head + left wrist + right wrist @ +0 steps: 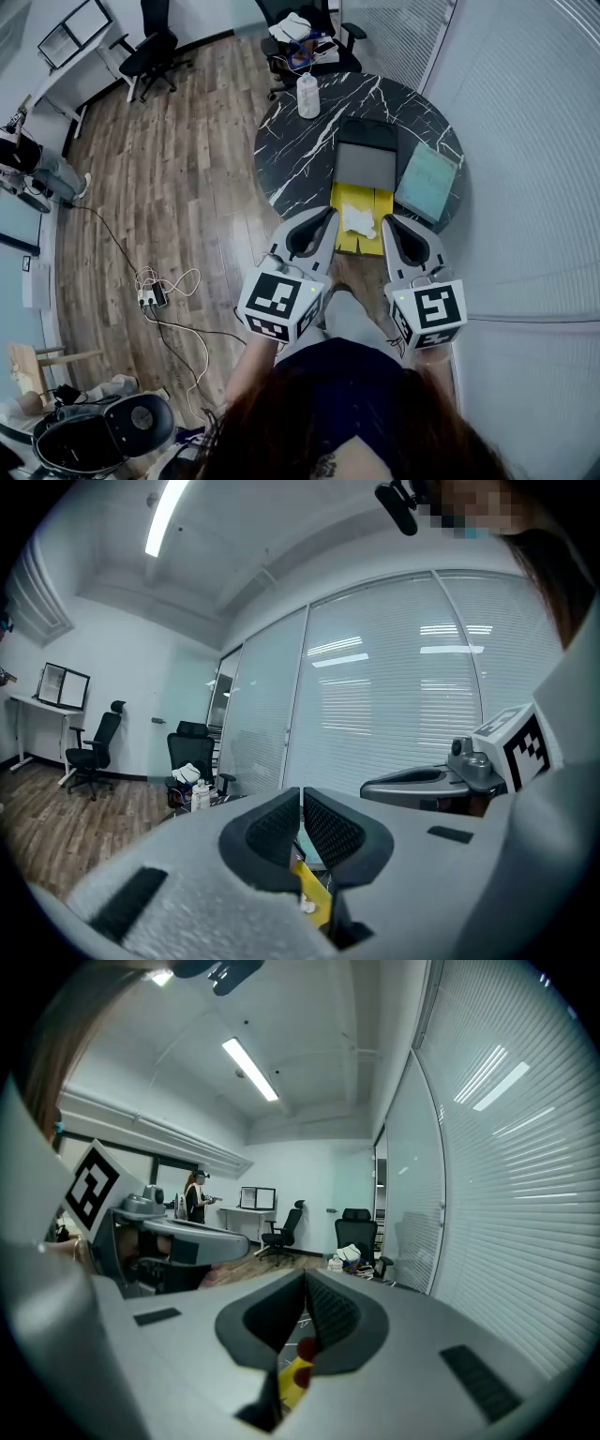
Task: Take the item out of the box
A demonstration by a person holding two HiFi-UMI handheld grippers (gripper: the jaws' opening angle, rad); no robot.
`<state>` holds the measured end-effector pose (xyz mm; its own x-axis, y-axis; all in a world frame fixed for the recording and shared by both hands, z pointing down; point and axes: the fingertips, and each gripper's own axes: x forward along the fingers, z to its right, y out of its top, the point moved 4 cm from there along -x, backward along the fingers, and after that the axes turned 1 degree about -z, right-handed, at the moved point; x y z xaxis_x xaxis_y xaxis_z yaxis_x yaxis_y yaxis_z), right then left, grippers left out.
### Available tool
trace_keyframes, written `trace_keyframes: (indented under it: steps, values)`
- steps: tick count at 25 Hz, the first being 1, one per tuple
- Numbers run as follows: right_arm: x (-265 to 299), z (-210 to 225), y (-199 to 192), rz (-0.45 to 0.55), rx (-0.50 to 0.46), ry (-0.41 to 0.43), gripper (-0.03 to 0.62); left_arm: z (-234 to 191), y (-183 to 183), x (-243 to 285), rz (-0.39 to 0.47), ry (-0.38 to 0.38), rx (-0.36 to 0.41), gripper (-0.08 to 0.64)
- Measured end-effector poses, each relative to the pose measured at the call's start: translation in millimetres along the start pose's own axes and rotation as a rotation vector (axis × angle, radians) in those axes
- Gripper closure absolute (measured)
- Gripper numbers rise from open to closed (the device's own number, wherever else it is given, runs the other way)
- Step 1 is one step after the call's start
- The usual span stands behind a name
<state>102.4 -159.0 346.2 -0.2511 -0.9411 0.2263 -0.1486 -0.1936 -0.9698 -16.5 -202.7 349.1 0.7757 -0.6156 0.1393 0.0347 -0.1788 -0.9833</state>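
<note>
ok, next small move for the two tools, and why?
Probably open the left tool and right tool first: both are shut on nothing, held at the near edge of the round black marble table, short of the open black box with grey inside.

No words, numbers or brand names legible anywhere. Cubes on the left claw (326, 217) and right claw (388, 223) carry black-and-white square patterns only (codes, not letters). Bottle (307, 96) on desk (291, 159): nothing readable.
</note>
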Motion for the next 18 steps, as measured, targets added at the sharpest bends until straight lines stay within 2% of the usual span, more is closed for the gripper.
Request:
trace_keyframes:
  steps: [18]
  values:
    - [62.2,29.0,-37.7,-0.149,-0.071,0.069,0.566,-23.8,2.9,48.9,-0.01,0.037,-0.015,0.531]
